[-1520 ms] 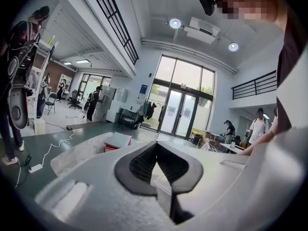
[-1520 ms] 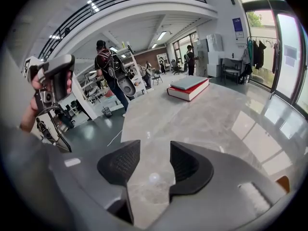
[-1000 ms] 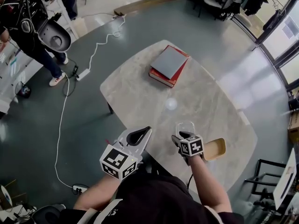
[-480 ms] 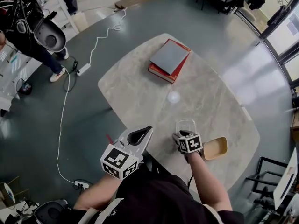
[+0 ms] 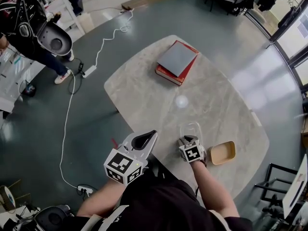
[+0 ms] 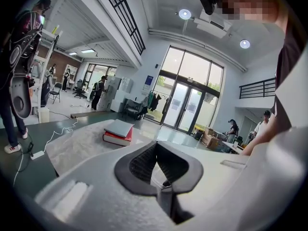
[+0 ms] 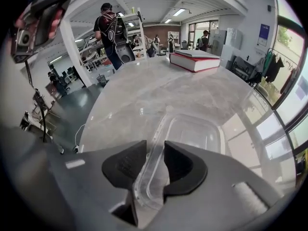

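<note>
**At the table's near edge: right tongs astride a clear container, left tongs shut and empty**

At the near edge of the marble table [image 5: 144, 95], my right tongs [image 7: 155, 150] are down low over the clear plastic container [image 7: 192, 134]. In the right gripper view, the two dark pads stand a little apart. The container's near rim runs up through the gap between them. I can see space either side of that thin rim, so I read the tongs as open around it, not pinching it. The container sits flat on the table, just ahead of my right hand. In the head view it lies between that hand and the middle of the table.

My left tongs [image 6: 155, 146] are closed: the pad tips meet and nothing is between them. They hang at the table's near left edge, clear of the surface and pointing out across it.

Just to the right of the right tongs, at the near right of the table, sits a shallow brown box [image 5: 222, 152]. It is beside the container and I cannot tell whether the two touch. At the far end, well apart from both tongs, two books [image 5: 177, 61] lie stacked, a grey one on a red one.

Off the table, a person [image 5: 29, 28] stands on the green floor at the upper left. A white cable [image 5: 67, 114] trails across the floor near them.
</note>
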Demonstrator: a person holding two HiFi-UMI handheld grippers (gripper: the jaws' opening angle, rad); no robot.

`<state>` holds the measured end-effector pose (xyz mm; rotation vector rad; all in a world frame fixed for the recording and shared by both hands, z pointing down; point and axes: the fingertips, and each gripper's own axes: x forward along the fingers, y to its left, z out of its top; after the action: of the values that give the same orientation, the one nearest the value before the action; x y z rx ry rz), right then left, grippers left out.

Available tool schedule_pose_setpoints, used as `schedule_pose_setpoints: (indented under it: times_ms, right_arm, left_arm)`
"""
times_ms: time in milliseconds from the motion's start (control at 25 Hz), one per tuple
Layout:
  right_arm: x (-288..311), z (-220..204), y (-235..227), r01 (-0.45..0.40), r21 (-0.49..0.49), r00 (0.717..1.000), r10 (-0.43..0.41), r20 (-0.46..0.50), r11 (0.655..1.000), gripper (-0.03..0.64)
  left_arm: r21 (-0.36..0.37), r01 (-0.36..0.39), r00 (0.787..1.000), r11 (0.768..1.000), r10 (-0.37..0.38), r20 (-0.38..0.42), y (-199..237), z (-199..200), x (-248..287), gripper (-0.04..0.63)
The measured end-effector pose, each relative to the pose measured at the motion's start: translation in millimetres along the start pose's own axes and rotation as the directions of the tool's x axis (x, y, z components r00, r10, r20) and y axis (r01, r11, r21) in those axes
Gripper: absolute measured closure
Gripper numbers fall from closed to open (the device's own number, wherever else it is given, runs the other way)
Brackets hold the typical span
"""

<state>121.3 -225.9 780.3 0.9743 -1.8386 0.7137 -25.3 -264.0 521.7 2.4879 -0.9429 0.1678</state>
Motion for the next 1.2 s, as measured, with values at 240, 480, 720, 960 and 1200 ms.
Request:
schedule_pose_setpoints:
  times_ms: [240,480,720,960,1200]
  right_arm:
    - [1,-8,9,-0.004,0.041,1.0,0.005,-0.02,0.999,0.509]
    - [5,-7,5,0.0,-0.01,0.994,-0.001,-0.105,1.0,0.527]
    - [-2,-8,6,0.01,0.022,0.996,-0.008,-0.085,1.0,0.563]
    - [-35,11,8,0.014,0.077,0.999,-0.017,0.042,0.997,0.563]
    - [-82,29,14,-0.012,0.126,0.98,-0.014,0.199,0.992,0.563]
  left_arm:
    - [0.015,0.0,1.0,1.0,-0.001,0.014,-9,2,-16,0.594]
    - [0.006,-0.027,0.999,1.0,0.027,0.025,-10,-3,-43,0.594]
    - [0.006,-0.047,0.997,0.999,0.047,0.053,-15,-2,-66,0.594]
    - [0.019,-0.059,0.995,0.998,0.057,0.079,-12,-1,-94,0.594]
    - [0.03,-0.038,0.995,0.999,0.035,0.097,-18,2,-107,0.594]
